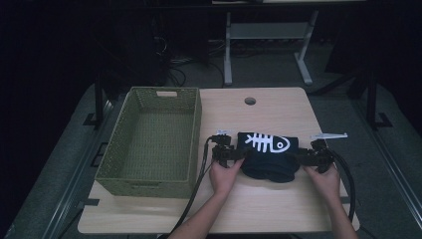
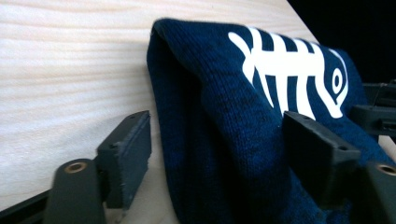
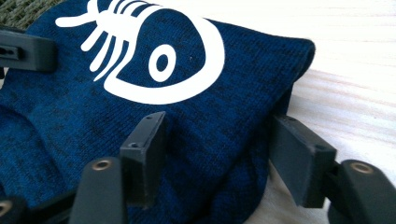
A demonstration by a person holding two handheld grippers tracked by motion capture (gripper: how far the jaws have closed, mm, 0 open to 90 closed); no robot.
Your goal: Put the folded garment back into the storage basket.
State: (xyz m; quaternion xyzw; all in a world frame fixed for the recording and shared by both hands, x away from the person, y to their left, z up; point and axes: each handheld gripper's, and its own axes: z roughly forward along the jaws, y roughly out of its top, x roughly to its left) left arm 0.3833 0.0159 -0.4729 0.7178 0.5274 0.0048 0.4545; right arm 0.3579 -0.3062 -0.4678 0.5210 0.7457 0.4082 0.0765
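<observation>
From the high view, a folded dark blue garment [image 1: 268,157] with a white fish-skeleton print [image 1: 267,143] lies on the pale wooden surface [image 1: 278,107], right of centre and towards the near edge. The left gripper [image 1: 238,158] is at the garment's left end and the right gripper [image 1: 302,158] at its right end, each touching the cloth, each held by a hand: the left hand [image 1: 225,175] and the right hand [image 1: 326,180] come in from the near edge. Black cables [image 1: 196,191] trail off towards the near side. To the left stands a green woven basket [image 1: 191,107], just beside the left gripper. A round hole [image 1: 250,101] sits in the surface at the far side.

Over to the left gripper view: the left gripper [image 2: 219,156] has its jaws spread wide, and the garment [image 2: 210,116] fills the gap between them. The right-hand jaw presses against the cloth, the left-hand one stands just off it over bare wood. The fish print [image 2: 294,70] shows on top.

Now the right gripper view: the right gripper [image 3: 217,158] is also wide, straddling the garment's [image 3: 224,102] folded corner, with one jaw on top of the cloth and the other beside its edge. The fish's head and eye [image 3: 162,63] sit just beyond.
</observation>
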